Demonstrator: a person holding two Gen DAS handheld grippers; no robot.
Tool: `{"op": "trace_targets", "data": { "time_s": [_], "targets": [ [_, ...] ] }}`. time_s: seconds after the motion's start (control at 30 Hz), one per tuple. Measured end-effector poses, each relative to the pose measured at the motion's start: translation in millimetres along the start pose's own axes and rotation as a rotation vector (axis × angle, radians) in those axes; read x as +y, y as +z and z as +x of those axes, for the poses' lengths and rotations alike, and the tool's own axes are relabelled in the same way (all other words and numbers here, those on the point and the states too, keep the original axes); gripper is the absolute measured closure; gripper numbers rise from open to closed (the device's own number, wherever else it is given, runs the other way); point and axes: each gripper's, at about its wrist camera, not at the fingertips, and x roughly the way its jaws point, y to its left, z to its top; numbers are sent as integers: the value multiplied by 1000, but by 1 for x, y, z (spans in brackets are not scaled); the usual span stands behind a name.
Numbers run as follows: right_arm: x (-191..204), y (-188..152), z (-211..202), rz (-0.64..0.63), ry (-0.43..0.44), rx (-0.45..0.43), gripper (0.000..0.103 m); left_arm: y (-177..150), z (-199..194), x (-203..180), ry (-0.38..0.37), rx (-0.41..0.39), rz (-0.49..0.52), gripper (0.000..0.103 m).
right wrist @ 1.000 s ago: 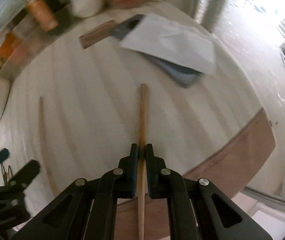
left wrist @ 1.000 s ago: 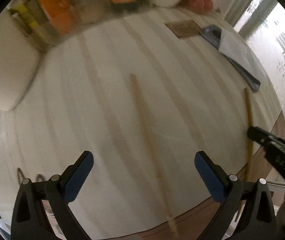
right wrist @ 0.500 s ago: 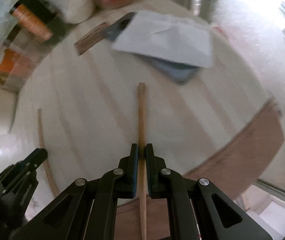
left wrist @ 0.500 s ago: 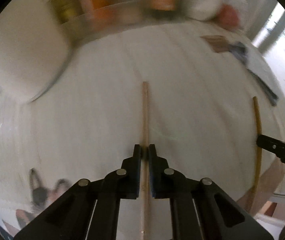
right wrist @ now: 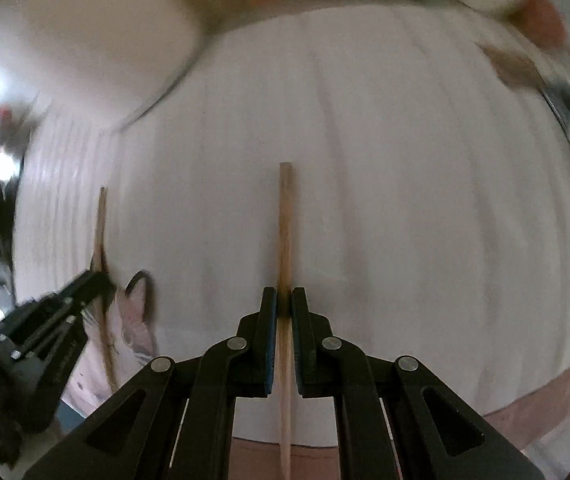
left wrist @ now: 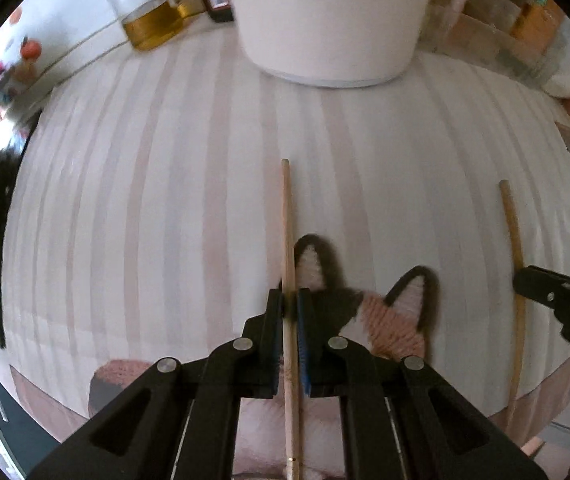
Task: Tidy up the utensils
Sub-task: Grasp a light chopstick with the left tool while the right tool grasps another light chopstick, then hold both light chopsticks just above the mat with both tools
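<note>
1. Since a second ago, the left gripper (left wrist: 290, 304) has clamped its chopstick (left wrist: 288, 224) and swung toward the white container (left wrist: 329, 20); stowing looks near.
2. Over the striped table (right wrist: 405, 200), the right gripper (right wrist: 281, 308) pinches the second chopstick (right wrist: 285, 220).
3. Blur hides background jars; both sticks' lower ends are cut off.

Lighting: soft, even daylight; striped tabletop (left wrist: 189, 208) pale and slightly washed out, shadows faint. Left wrist view: centre sharp, chopstick (left wrist: 287, 240) crisp; bottles (left wrist: 153, 12) along the top edge smeared by motion; left margin dark and streaked. Right wrist view: heavy motion blur throughout, top clutter reduced to colour smears, glare patch at left edge; chopstick (right wrist: 285, 240) soft-edged. Both: strong fisheye bowing, black circular vignette at corners.
</note>
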Motion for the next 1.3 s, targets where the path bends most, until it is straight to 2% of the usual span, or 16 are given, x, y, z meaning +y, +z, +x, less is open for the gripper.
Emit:
{"op": "trace_targets", "data": {
  "time_s": [0.1,0.17,0.37,0.43,0.53,0.83,0.93,1.1,1.13,1.23,1.3],
  "targets": [
    [16,-1,2,-71,-46,22,96,2,0,5,-16,14,-15,98],
    [19,-3,2,-100,-69,44,96,-7,-1,14,-34,14,-14,98],
    [29,-2,2,-123,-95,70,95,1,7,9,-79,24,10,98],
    [36,1,1,-148,-114,51,95,4,8,6,-110,32,-2,95],
    [40,6,3,-129,-97,71,94,8,10,9,-145,44,-12,92],
    [31,22,1,-136,-85,111,94,23,14,11,-140,58,5,82],
    [26,43,3,-157,-89,129,94,26,14,6,-129,59,20,82],
    [28,54,3,-143,-71,129,95,28,17,6,-134,66,24,83],
    [23,55,4,-142,-70,128,95,23,11,-4,-136,66,20,85],
    [19,56,3,-155,-80,123,95,20,10,-10,-119,66,-9,99],
    [24,54,2,-169,-97,122,95,20,9,-3,-135,61,-29,99]
  ]
}}
